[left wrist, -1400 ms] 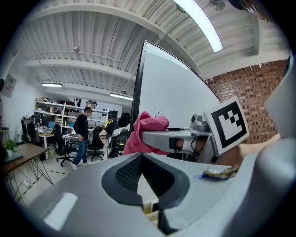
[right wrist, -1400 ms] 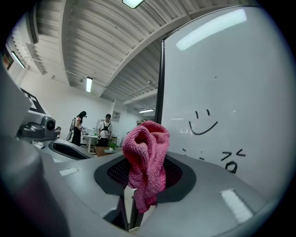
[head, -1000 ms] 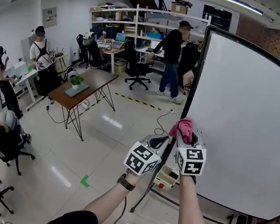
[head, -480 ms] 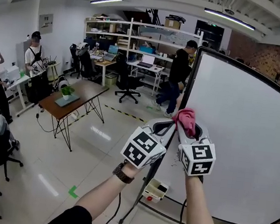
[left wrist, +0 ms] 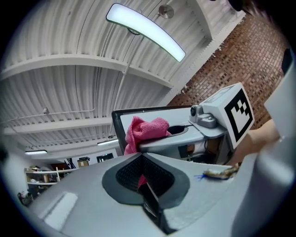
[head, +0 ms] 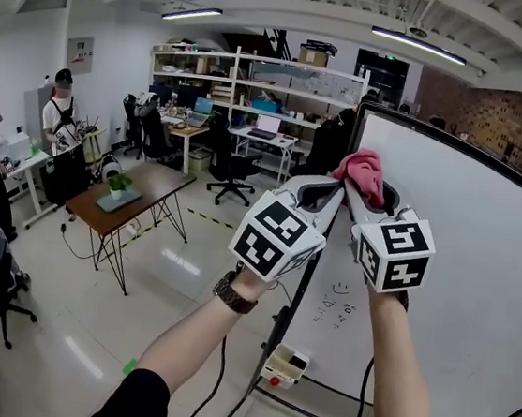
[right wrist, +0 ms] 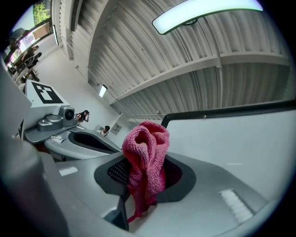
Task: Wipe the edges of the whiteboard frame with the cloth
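Presently, right gripper (head: 363, 179) pinches the cloth (head: 363, 169) at the frame's (right wrist: 222, 111) left edge, top corner just above; left gripper (left wrist: 141, 159) closed, empty.

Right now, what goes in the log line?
right gripper: shut on cloth | left gripper: shut | cloth: near whiteboard frame corner

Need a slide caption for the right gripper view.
Right gripper holding a pink cloth up near the whiteboard frame's top corner.

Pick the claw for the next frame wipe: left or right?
Right. The right claw is shut on the pink cloth, by the whiteboard frame top corner; the left claw is shut, empty.
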